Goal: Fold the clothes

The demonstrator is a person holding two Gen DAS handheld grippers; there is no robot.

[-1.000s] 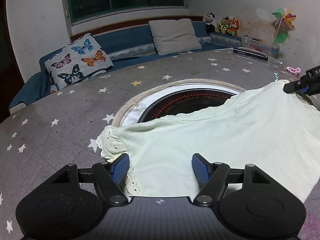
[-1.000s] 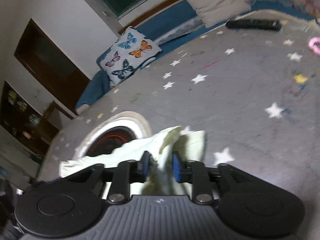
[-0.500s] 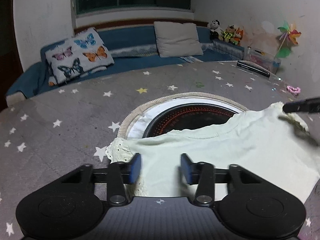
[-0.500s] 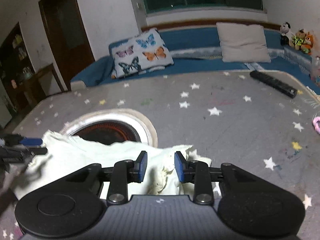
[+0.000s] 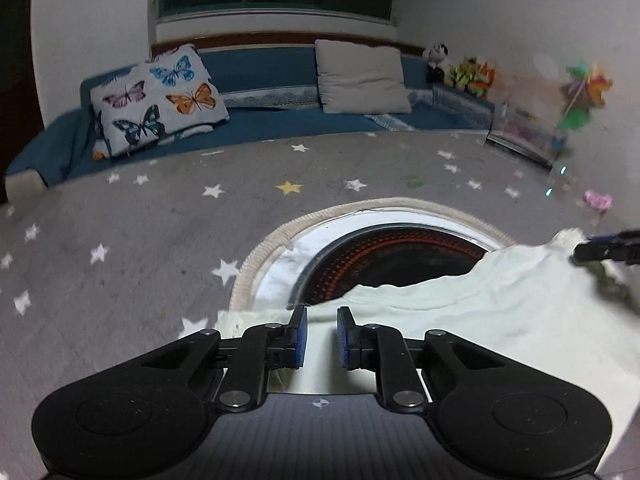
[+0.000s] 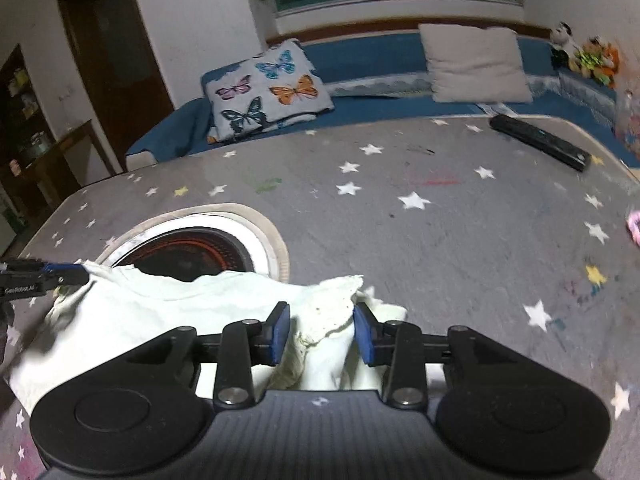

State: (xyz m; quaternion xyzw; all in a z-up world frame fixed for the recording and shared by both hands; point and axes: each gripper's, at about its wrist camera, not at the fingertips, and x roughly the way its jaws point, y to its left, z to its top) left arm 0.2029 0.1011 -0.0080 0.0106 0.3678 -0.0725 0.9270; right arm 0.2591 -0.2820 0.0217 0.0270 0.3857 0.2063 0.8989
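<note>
Pale green top [image 5: 460, 332] lies spread on the star-print table [image 5: 160, 240], its neckline edge overlapping the round dark heater recess [image 5: 400, 256] set in the table; lace-trimmed sleeves at either end.

Left tool [image 5: 322, 336]: jaws have just been closing, now narrow, with the shoulder fabric between the blue pads; whether the pads actually press the cloth cannot be told from the view.

Right tool [image 6: 322, 330]: jaws have just been opening, now standing apart around the bunched lace sleeve [image 6: 332, 300]; pads appear clear of the cloth, so no firm hold.

Risks, as judged: if the left lifts while the right has nothing, the top would drag and skew, spoiling the fold line. A thin pinch on the left may slip. The front edge could sag into the recess and catch on its rim.

Surroundings: black remote [image 6: 540, 142] and a pink item [image 5: 598, 200] lie well apart from the top; butterfly pillow [image 5: 156, 96] on the blue sofa behind. Nothing obstructs the fold except the recess.
</note>
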